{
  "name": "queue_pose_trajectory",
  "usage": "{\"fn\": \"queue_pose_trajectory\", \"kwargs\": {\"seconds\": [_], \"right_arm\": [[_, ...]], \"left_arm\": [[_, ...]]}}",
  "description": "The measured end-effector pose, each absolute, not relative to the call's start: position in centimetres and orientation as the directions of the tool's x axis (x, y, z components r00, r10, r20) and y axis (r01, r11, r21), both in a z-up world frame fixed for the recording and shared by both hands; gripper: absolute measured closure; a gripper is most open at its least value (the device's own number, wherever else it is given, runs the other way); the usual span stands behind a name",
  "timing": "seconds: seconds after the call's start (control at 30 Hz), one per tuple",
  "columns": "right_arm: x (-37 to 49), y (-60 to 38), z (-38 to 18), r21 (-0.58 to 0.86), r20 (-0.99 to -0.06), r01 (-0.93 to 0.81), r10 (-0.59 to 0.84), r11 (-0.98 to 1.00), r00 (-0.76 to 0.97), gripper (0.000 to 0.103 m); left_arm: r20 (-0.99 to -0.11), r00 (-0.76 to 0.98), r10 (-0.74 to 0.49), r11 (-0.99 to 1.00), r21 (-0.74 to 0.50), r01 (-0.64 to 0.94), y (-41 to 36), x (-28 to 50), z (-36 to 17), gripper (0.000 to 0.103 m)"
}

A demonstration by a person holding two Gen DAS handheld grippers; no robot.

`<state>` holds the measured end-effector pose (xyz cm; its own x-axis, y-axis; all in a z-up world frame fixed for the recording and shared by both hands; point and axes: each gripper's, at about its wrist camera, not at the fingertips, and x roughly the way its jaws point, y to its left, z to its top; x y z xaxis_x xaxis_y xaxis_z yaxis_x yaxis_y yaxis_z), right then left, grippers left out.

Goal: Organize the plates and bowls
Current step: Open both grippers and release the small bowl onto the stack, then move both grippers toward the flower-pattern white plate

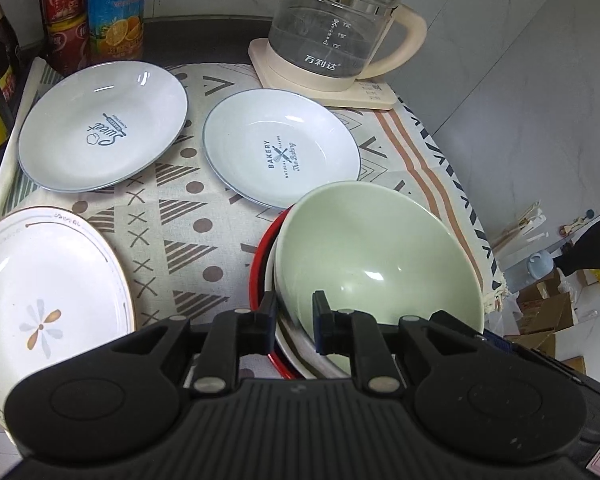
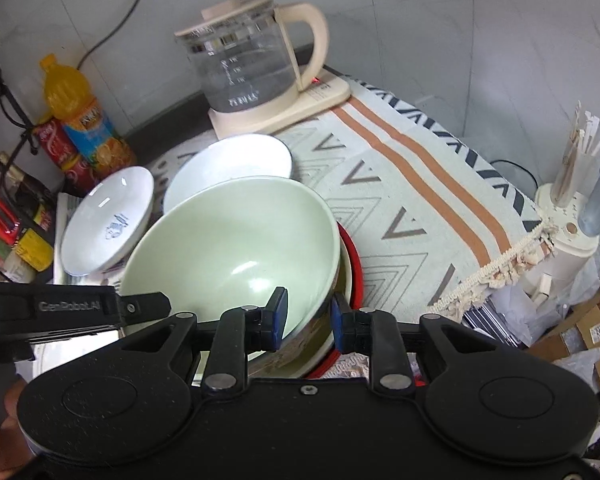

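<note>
A pale green bowl [image 1: 376, 256] sits tilted in a stack on a white bowl and a red dish [image 1: 260, 272]. My left gripper [image 1: 296, 320] straddles the near rim of the stacked bowls, one finger outside, one inside the green bowl. My right gripper [image 2: 308, 316] grips the green bowl [image 2: 236, 252] by its right rim; the red dish [image 2: 354, 264] lies below. Two blue-rimmed plates, "Sweet" [image 1: 104, 124] and "Bakery" [image 1: 280, 148], lie behind. A flower-patterned plate [image 1: 44, 292] lies at the left.
A glass kettle [image 1: 336, 28] on its cream base stands at the back of the patterned cloth [image 1: 188, 240]. Drink bottles and cans [image 1: 96, 12] stand back left. The table's right edge drops to boxes and a utensil holder [image 2: 568, 208].
</note>
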<state>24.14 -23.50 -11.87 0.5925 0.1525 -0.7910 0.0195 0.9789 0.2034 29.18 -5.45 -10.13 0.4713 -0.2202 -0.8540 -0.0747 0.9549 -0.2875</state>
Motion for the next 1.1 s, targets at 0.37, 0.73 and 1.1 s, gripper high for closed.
{"fn": "queue_pose_trajectory", "kwargs": {"seconds": [0.37, 0.73, 1.1], "right_arm": [[24.5, -24.1, -11.1, 0.167, -0.790, 0.004, 0.132, 0.986, 0.599, 0.070], [23.2, -24.7, -9.7, 0.164, -0.764, 0.018, 0.115, 0.986, 0.635, 0.048], [21.7, -22.3, -8.4, 0.183, -0.720, -0.051, 0.169, 0.982, 0.674, 0.014]], "left_arm": [[-0.854, 0.485, -0.190, 0.950, -0.285, -0.129, -4.5, 29.4, -9.4, 0.069], [-0.829, 0.547, -0.114, 0.949, -0.254, -0.186, -2.4, 27.3, -7.3, 0.031], [-0.833, 0.553, -0.022, 0.937, -0.210, -0.279, 1.6, 24.2, -7.0, 0.023]]}}
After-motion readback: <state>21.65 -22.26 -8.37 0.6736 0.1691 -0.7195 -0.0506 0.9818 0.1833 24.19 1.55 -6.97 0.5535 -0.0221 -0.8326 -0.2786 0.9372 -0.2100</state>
